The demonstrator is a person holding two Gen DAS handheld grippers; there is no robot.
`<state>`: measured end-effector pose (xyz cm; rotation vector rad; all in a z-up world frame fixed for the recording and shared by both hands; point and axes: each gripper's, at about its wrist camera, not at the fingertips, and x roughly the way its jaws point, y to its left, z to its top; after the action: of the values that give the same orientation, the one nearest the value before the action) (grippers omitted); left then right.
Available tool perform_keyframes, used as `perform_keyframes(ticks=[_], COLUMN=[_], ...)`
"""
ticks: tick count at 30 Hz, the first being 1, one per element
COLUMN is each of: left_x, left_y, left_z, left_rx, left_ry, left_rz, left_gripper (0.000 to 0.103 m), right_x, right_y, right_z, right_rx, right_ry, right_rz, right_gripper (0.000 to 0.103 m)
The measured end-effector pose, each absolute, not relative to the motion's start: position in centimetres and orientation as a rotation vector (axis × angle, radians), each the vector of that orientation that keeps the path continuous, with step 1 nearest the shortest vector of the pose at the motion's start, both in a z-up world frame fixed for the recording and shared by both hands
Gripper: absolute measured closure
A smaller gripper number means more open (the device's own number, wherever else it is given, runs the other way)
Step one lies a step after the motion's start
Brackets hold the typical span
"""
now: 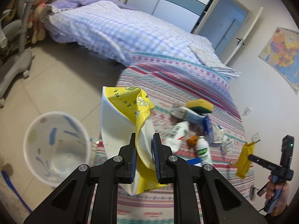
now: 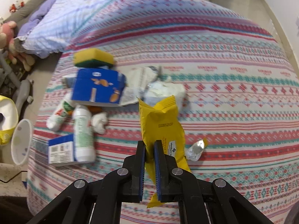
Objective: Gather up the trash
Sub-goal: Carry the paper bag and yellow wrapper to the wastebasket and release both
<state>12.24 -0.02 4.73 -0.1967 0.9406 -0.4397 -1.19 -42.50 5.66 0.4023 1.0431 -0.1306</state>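
Left gripper clamped on yellow-white bag near bed edge, right gripper gripped yellow waffle wrapper, bin on floor beside bed.

Bare tiled floor lies open around the white bin, whose mouth is unobstructed. On the patterned bedspread, a trash pile crowds the left part; the right stays open.

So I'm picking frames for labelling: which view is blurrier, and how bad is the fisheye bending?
Right wrist view: motion blur smears the blue box and white bottle; the yellow wrapper in the right gripper stays sharp. Left wrist view: sharper, with only mild softness; the white bin is clear. Both: strong barrel bending, dark corners.
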Motion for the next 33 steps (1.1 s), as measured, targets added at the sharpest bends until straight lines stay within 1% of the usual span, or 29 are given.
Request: perform_keyframes(ticks=[15, 21, 27, 29, 30, 31, 33], left_x=[12.9, 14.2, 16.2, 16.8, 17.0, 17.1, 16.8], left_y=[10.1, 12.8, 14.1, 14.1, 14.0, 14.1, 14.7], left_z=[1.0, -1.7, -3.9, -4.3, -4.6, -4.8, -4.5], left_rx=[-0.228, -0.22, -0.235, -0.237, -0.235, -0.226, -0.213], left_ry=[1.009, 1.069, 1.116, 1.147, 1.176, 1.194, 1.179], left_rz=[-0.225, -0.166, -0.149, -0.156, -0.157, -0.135, -0.09], left_gripper=[0.086, 0.086, 0.085, 0.078, 0.067, 0.048, 0.025], right_x=[3.5, 6.8, 9.9, 11.1, 11.6, 12.3, 13.3], right_y=[-33.6, -27.0, -19.9, -17.8, -16.9, -16.0, -14.7], right_z=[8.3, 8.7, 7.7, 6.9, 6.6, 6.2, 5.7], right_rx=[0.375, 0.37, 0.375, 0.372, 0.369, 0.364, 0.366], right_ry=[0.99, 1.006, 1.043, 1.059, 1.064, 1.069, 1.075], right_rz=[0.089, 0.284, 0.461, 0.498, 0.507, 0.515, 0.524], right_gripper=[0.096, 0.095, 0.095, 0.095, 0.095, 0.095, 0.095])
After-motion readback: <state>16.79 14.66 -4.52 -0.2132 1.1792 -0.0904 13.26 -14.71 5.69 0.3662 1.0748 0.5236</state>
